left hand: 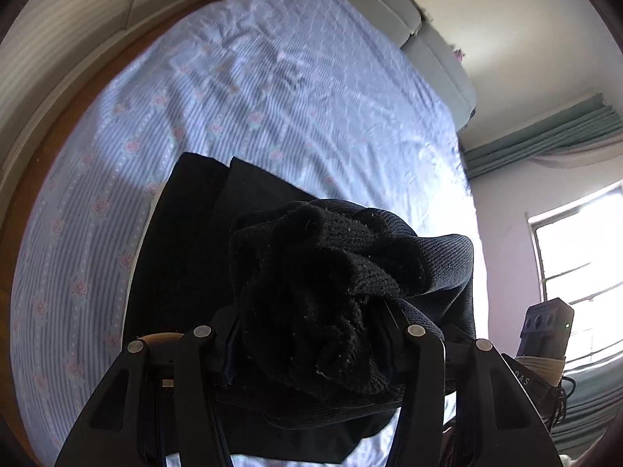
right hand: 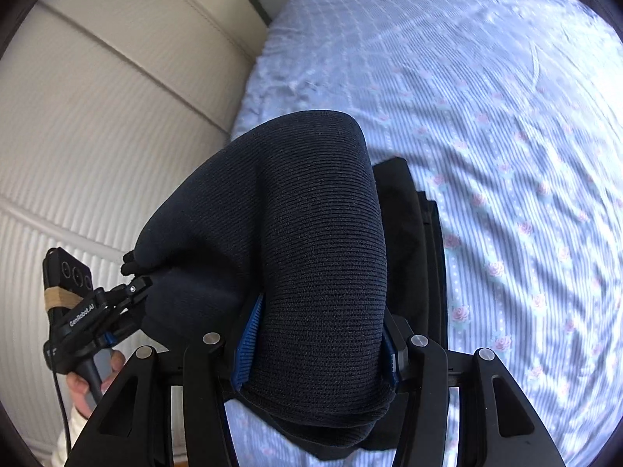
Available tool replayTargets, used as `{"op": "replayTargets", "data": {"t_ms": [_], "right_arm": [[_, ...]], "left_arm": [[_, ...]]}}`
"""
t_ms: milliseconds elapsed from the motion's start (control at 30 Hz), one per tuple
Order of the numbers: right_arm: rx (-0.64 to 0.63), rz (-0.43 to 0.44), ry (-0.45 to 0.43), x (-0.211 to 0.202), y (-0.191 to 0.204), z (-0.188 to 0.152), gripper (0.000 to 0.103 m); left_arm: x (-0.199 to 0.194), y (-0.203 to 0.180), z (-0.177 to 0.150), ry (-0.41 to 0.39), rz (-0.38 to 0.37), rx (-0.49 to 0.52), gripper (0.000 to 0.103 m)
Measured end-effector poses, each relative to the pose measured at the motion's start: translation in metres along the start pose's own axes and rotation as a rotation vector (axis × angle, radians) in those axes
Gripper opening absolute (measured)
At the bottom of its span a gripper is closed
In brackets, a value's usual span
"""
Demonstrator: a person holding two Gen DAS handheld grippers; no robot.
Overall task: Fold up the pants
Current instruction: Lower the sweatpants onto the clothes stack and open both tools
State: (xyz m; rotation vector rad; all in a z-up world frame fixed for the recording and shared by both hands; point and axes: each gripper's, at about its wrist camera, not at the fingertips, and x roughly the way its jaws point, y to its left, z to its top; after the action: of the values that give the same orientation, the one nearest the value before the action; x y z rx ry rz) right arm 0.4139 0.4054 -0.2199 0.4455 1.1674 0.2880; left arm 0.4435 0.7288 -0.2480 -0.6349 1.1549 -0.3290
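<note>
At the bottom centre of the left wrist view, the left gripper (left hand: pixel 311 334) is clamped on a bunched, ribbed edge of the dark pants (left hand: pixel 335 272), which fill the space between its fingers and spill forward over them. In the right wrist view the right gripper (right hand: pixel 315 350) is likewise closed on the pants (right hand: pixel 311 233), here a thick smooth roll of knit pinched between the blue pads (right hand: pixel 247 350). At the left edge of that frame the left gripper (right hand: pixel 132 288) appears, holding the same edge of cloth (so the held edge runs from one claw across to the other, lifted off the bed).

Beyond both claws, the rest of the garment lies flat on the blue striped bedsheet (left hand: pixel 272 97), reaching up-frame, away from the grippers; its long axis seems to run straight ahead of them. Judging by this, the coming fold would carry the held edge forward along that axis, both hands being about equally near. Farther off stand the grey headboard (left hand: pixel 428 39) and a bright window (left hand: pixel 576 257) at right.
</note>
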Motion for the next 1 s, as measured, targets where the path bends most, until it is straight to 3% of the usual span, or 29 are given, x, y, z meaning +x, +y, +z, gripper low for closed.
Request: {"op": "replayTargets", "data": {"t_ms": [167,300,400,533,633,767,867,1000], "right_arm": [[0.042,-0.021,0.053,0.031,-0.013,0.002,0.052],[0.027,-0.052,0.089,0.049,-0.015,-0.002,0.054],[-0.003,-0.086,0.1,0.054,-0.015,-0.005,0.063],[-0.105,-0.186,0.069,0.046,-0.011,-0.006,0.074],[-0.146,-0.201,0.047,0.028,-0.008,-0.008,0.074],[-0.233,-0.241,-0.016,-0.009,0.0,-0.023,0.078],[-0.278,-0.266,-0.061,-0.043,0.004,-0.04,0.087],[-0.282,-0.274,-0.112,-0.095,0.002,-0.067,0.09]], "left_arm": [[0.018,0.013,-0.003,0.03,0.047,-0.034,0.053],[0.025,0.02,-0.008,0.051,0.105,-0.018,0.061],[0.015,0.016,-0.011,0.04,0.159,0.033,0.071],[-0.003,0.008,-0.018,0.019,0.245,0.098,0.077],[-0.022,-0.004,-0.03,-0.012,0.311,0.154,0.077],[-0.051,-0.037,-0.057,-0.091,0.497,0.28,0.08],[-0.069,-0.07,-0.088,-0.154,0.596,0.378,0.09],[-0.092,-0.122,-0.132,-0.198,0.555,0.462,0.097]]}}
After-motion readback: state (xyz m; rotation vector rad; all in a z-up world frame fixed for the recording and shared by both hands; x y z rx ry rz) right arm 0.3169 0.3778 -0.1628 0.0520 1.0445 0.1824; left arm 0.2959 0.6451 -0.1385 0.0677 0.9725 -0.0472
